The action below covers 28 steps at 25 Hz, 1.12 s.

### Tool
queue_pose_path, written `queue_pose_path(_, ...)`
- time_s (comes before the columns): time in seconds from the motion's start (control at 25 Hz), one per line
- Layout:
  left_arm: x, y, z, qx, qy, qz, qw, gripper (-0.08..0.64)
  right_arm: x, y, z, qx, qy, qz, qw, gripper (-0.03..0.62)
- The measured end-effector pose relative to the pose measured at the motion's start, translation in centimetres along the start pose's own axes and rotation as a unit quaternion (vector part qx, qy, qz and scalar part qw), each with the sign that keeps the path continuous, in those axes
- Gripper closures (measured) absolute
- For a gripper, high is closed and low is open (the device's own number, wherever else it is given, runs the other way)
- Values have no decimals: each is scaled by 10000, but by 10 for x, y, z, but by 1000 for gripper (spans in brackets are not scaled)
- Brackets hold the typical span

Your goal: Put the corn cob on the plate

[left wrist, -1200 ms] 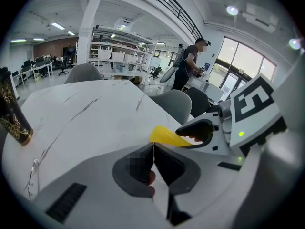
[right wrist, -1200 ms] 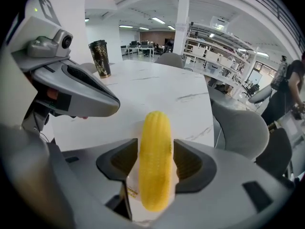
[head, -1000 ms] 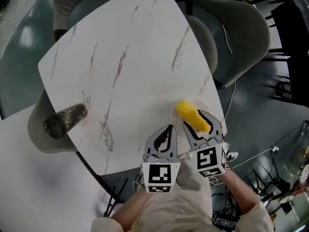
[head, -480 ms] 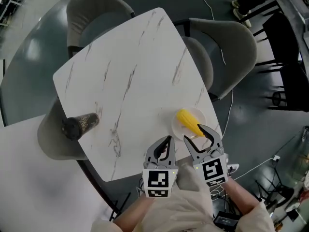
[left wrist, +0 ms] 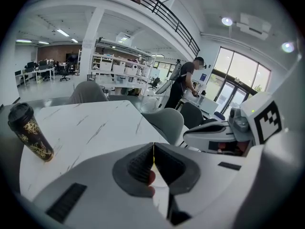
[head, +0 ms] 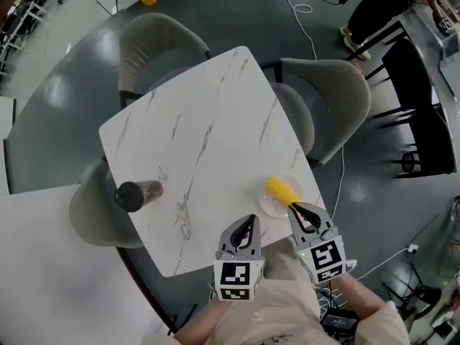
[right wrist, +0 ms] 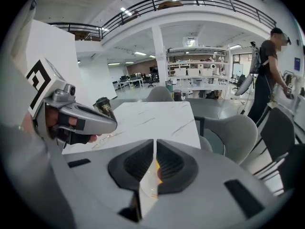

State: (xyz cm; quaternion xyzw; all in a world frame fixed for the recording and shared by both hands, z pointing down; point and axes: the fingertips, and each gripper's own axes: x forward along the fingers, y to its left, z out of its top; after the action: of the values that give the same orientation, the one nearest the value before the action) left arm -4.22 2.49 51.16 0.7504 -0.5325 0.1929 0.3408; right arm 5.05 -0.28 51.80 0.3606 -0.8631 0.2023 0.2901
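A: Where's the corn cob?
B: On the plate, at an edge of the worktop.
A: Claws?
B: Left claw closed, empty; right claw has just been closing on nothing

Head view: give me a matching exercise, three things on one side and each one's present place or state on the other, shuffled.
1. corn cob
2. cup
3. left gripper

A. upright near the table's left edge
B. jaws together, nothing between them
C. lying on the plate

Pairs: 1-C, 2-A, 3-B.
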Motion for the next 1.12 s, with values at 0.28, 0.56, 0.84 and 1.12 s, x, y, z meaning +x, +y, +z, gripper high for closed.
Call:
queue_pose_path(0.28,-27,-16,11,-44,-53,-103,9999,552,-32,5,32,-61,-184,40,9998,586)
queue_pose_path(0.56,-50,-23,30,-59,-242,-159,9996,552,-62,5,53,71,-553,-70,9984,586)
queue_pose_path(0.84,-72,-31,49,-127,-374,-247,9989,552,-95,14,78,195,-862,-17,9961,588)
queue_pose_path(1.12,-96,-43,66,-140,-560,-335,9978,552,-126,31,105,140,-1351,-42,9907,588)
